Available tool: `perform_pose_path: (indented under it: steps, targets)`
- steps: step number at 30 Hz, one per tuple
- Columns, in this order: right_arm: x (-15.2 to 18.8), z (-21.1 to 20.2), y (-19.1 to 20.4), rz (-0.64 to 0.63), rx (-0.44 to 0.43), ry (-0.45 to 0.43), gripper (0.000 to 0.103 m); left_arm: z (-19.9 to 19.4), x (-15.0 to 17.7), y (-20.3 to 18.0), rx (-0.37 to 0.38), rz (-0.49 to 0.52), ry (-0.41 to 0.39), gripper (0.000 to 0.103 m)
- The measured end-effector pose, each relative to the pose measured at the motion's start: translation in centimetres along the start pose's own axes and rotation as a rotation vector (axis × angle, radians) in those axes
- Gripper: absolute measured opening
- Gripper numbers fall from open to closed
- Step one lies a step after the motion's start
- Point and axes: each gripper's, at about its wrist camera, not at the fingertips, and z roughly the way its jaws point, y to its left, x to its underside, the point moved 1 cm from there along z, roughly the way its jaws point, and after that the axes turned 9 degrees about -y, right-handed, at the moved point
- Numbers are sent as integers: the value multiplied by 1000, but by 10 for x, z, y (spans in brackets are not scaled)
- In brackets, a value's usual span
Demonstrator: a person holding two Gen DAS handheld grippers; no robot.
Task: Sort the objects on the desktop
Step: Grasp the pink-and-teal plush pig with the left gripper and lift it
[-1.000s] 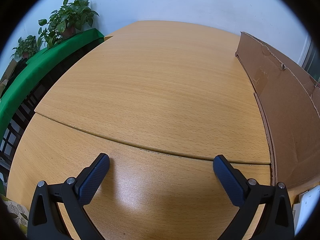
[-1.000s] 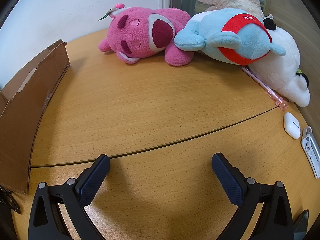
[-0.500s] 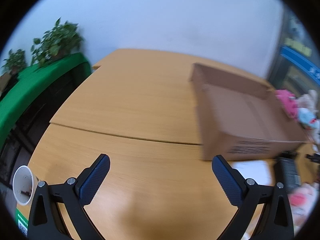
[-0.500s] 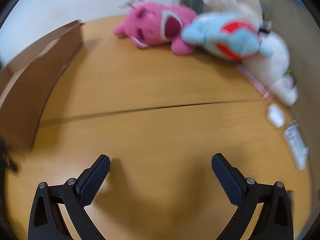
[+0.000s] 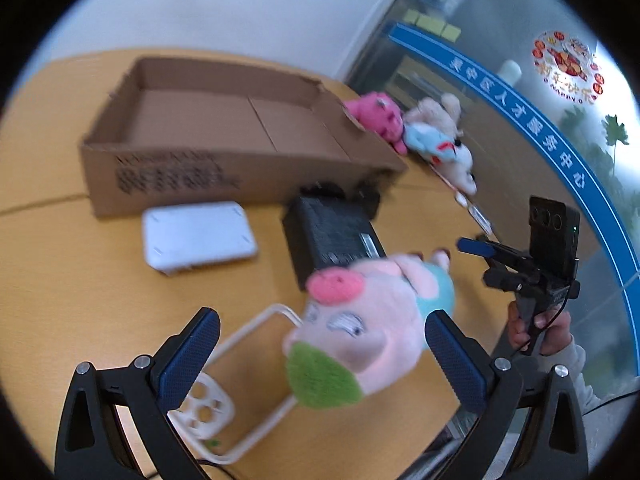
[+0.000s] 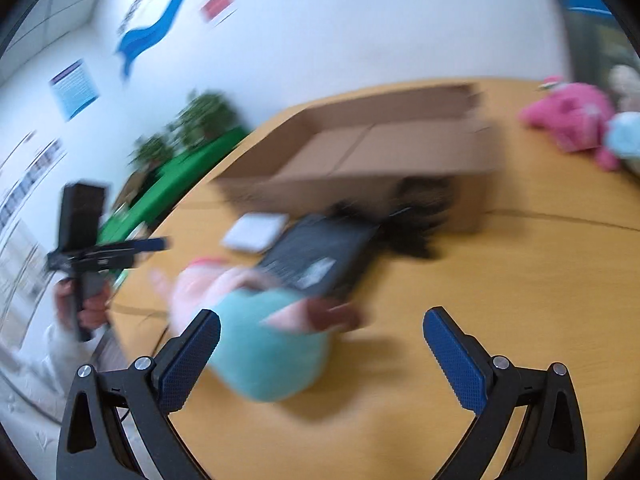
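A pink plush pig [image 5: 360,328] with a green snout and teal body lies on the wooden desk between my two grippers; it also shows in the right wrist view [image 6: 260,320], blurred. My left gripper [image 5: 320,354] is open and hovers just before the pig's head. My right gripper [image 6: 320,354] is open, facing the pig's teal back from the other side. An empty, open cardboard box [image 5: 224,136] stands behind. A white flat device [image 5: 198,236] and a black power adapter [image 5: 332,236] lie in front of the box.
A white wire stand [image 5: 240,384] lies under the left gripper. A pink plush [image 5: 376,118], a blue plush [image 5: 432,144] and a white plush lie behind the box by the glass wall. Potted plants on a green-covered shelf [image 6: 180,160] stand left of the desk.
Both grippers have swung round from the bare desk and the far plush toys towards each other. The pig, adapter, white device and box interior have come into view. Both stayed open.
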Motion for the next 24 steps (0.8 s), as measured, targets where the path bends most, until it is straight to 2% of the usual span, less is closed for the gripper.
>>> perform_pose_path:
  steps: [4, 6, 7, 10, 13, 15, 19, 24]
  targets:
    - [18, 34, 25, -48, -26, 70, 103, 23, 23, -7, 28, -19, 46, 101]
    - [26, 43, 36, -39, -59, 94, 103, 33, 30, -6, 40, -41, 68, 97]
    - [31, 47, 43, -47, -85, 108, 103, 33, 30, -5, 50, -48, 72, 90]
    - [39, 51, 63, -162, -41, 124, 103, 36, 37, -1, 72, -69, 77, 87]
    - [45, 54, 49, -123, -21, 141, 102, 37, 39, 0, 91, -90, 81, 83]
    - [51, 56, 44, -80, -47, 142, 98, 37, 40, -3, 87, -80, 76, 80]
    - [57, 60, 70, -225, 51, 147, 98, 35, 36, -13, 77, -37, 82, 76]
    - [34, 42, 82, -236, 56, 68, 96, 10, 8, -28, 74, 13, -8, 76]
